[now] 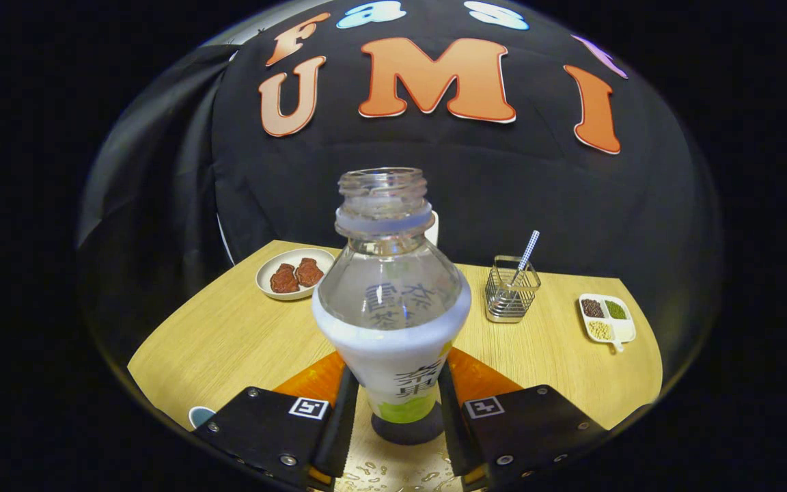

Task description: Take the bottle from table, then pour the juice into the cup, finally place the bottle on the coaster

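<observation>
A clear, uncapped bottle (393, 301) with a white label stands upright between my fingers. My gripper (393, 406) is shut on its lower body, one finger pressing on each side. The bottle's base sits on or just above a dark round coaster (408, 433); I cannot tell whether they touch. The upper part of the bottle looks empty. Beside my left finger shows the rim of a small cup (200, 415), mostly hidden.
An orange mat (315, 377) lies behind the bottle on the wooden table (229, 328). Beyond are a plate with brown pieces (294, 273), a wire holder with a straw (512, 295) and a small divided dish (606, 318). Water drops (393, 473) lie between my fingers.
</observation>
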A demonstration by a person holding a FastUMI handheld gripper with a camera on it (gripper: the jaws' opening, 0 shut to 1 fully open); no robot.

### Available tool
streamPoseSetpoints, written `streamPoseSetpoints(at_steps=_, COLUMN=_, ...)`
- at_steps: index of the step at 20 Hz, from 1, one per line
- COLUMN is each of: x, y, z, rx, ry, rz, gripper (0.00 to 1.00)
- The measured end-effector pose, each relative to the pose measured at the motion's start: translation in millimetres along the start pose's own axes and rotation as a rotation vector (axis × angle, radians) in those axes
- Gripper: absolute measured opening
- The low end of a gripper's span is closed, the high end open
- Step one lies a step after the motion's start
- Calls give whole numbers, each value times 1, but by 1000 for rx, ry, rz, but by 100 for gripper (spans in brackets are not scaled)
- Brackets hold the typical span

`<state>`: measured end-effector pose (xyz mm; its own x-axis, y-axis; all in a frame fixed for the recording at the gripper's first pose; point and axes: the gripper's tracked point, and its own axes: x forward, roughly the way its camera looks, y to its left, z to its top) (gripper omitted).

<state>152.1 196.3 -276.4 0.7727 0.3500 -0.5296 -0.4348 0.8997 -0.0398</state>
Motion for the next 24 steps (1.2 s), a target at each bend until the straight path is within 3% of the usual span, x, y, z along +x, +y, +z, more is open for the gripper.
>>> streamPoseSetpoints(at_steps=7, x=23, y=-13, z=-42, rx=35, ry=50, rz=-4, gripper=58)
streamPoseSetpoints(at_steps=18, x=33, y=-15, z=-58, rx=16, ry=47, rz=14, gripper=58)
streamPoseSetpoints(at_steps=24, x=23, y=-7, z=-59, rx=6, ry=42, rz=33, gripper=69)
